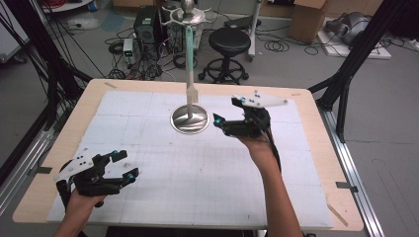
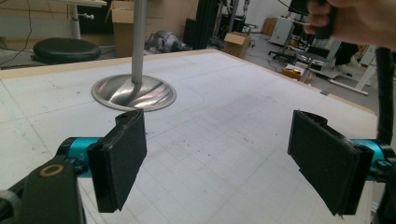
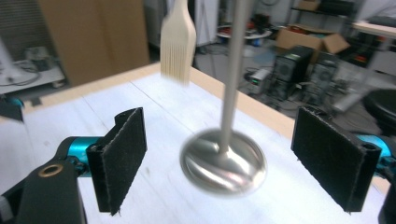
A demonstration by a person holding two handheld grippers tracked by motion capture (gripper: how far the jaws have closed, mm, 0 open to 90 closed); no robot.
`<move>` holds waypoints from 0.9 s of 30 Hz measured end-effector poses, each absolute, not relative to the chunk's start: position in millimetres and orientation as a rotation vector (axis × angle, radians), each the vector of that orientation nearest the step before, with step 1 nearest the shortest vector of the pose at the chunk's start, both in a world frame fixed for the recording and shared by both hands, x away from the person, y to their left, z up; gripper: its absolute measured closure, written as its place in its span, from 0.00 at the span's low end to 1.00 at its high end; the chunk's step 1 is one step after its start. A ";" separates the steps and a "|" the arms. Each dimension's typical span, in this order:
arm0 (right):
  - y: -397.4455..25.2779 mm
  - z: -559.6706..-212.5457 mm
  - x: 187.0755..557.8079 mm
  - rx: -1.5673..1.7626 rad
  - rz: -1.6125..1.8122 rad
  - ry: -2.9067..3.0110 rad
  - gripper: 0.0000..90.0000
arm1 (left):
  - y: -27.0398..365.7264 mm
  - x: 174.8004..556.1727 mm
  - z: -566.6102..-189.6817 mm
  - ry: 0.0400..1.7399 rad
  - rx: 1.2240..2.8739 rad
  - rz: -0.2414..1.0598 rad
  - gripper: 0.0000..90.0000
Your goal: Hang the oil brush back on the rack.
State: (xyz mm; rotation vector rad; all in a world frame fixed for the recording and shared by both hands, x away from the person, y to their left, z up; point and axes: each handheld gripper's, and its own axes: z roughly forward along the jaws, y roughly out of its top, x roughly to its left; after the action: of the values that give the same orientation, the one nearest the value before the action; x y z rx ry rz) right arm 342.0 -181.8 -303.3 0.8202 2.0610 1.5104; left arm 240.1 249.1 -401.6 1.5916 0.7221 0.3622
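A metal stand with a round base [image 1: 189, 120] and a thin pole [image 1: 189, 59] rises from the white gridded mat [image 1: 197, 173]. A pastry brush with a teal handle [image 1: 189, 54] hangs from the stand's top, its cream bristle head [image 1: 191, 94] just above the base. My right gripper [image 1: 228, 111] hovers open just right of the base, held above the mat. In the right gripper view the base [image 3: 223, 161], pole [image 3: 233, 70] and brush head [image 3: 177, 42] lie ahead of the open right gripper [image 3: 229, 163]. My left gripper [image 1: 124, 165] stays open and empty at the near left; the left gripper view shows it [image 2: 223, 161] facing the base [image 2: 133, 92].
The wooden table [image 1: 321, 148] borders the mat on all sides. Beyond its far edge stand a black stool [image 1: 230, 42], computer cases [image 1: 148, 24] with tangled cables, and a cardboard box [image 1: 309, 19]. Black frame legs [image 1: 346, 79] rise at both sides.
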 end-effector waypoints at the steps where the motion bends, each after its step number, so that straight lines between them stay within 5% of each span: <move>1: -188.1 -308.9 334.6 0.840 1.502 2.042 0.18 | 249.1 240.1 -401.8 0.723 1.591 0.363 0.22; 15: -257.2 -387.1 247.9 1.015 1.381 1.944 0.18 | 250.5 241.3 -404.1 0.748 1.571 0.391 0.22; 27: -271.9 -395.8 216.9 1.051 1.413 1.895 0.18 | 252.1 239.9 -405.0 0.753 1.564 0.393 0.22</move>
State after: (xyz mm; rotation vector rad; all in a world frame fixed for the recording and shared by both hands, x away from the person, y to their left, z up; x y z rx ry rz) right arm 216.9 -271.9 -395.8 1.0507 1.8946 1.4131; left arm 239.9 252.1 -405.0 1.5643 0.7526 0.3925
